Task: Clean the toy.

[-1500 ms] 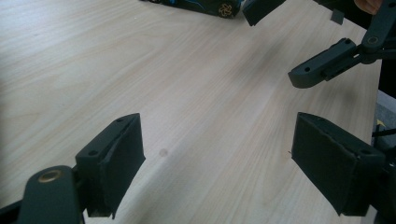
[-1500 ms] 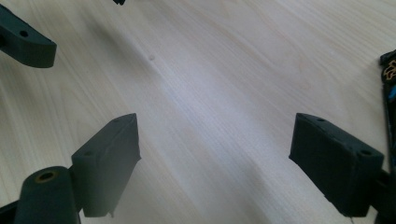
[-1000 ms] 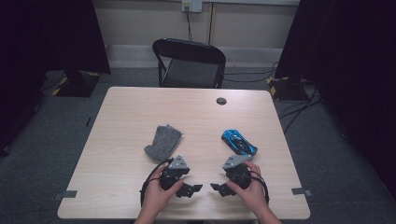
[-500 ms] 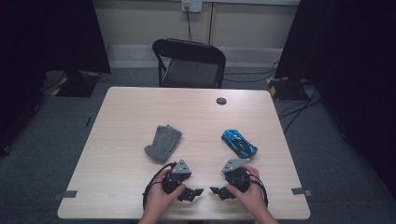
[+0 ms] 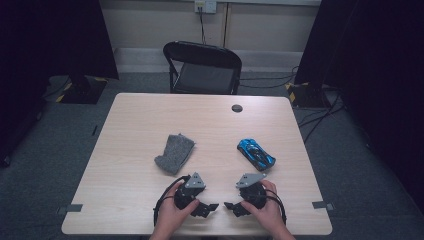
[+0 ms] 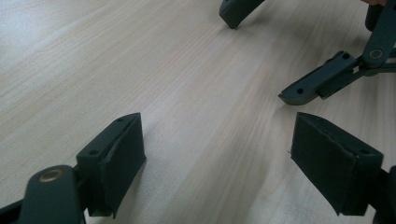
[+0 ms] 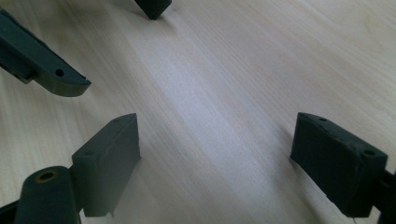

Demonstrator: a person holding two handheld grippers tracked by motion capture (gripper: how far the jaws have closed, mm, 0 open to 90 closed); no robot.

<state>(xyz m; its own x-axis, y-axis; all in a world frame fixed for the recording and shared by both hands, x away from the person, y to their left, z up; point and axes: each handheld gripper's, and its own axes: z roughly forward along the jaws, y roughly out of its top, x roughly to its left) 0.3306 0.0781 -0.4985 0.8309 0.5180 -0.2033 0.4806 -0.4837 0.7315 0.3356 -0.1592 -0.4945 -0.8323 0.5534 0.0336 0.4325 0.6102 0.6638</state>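
Both grippers rest near the table's front edge, each held in a hand, jaws pointing toward each other. My left gripper [image 5: 207, 208] is open with only bare wood between its pads [image 6: 218, 154]. My right gripper [image 5: 232, 207] is open as well, nothing between its pads [image 7: 218, 154]. In the left gripper view the right gripper's jaws stand at the upper right, a short way off. A grey folded cloth [image 5: 174, 153] lies beyond the left gripper. Just past the right gripper, a blue toy car [image 5: 256, 154] sits at an angle.
The light wooden table [image 5: 130, 130] carries a small black disc [image 5: 237, 108] near its far edge. A black folding chair [image 5: 202, 67] stands behind the table. Dark curtains hang at both sides, and cables run across the floor at the right.
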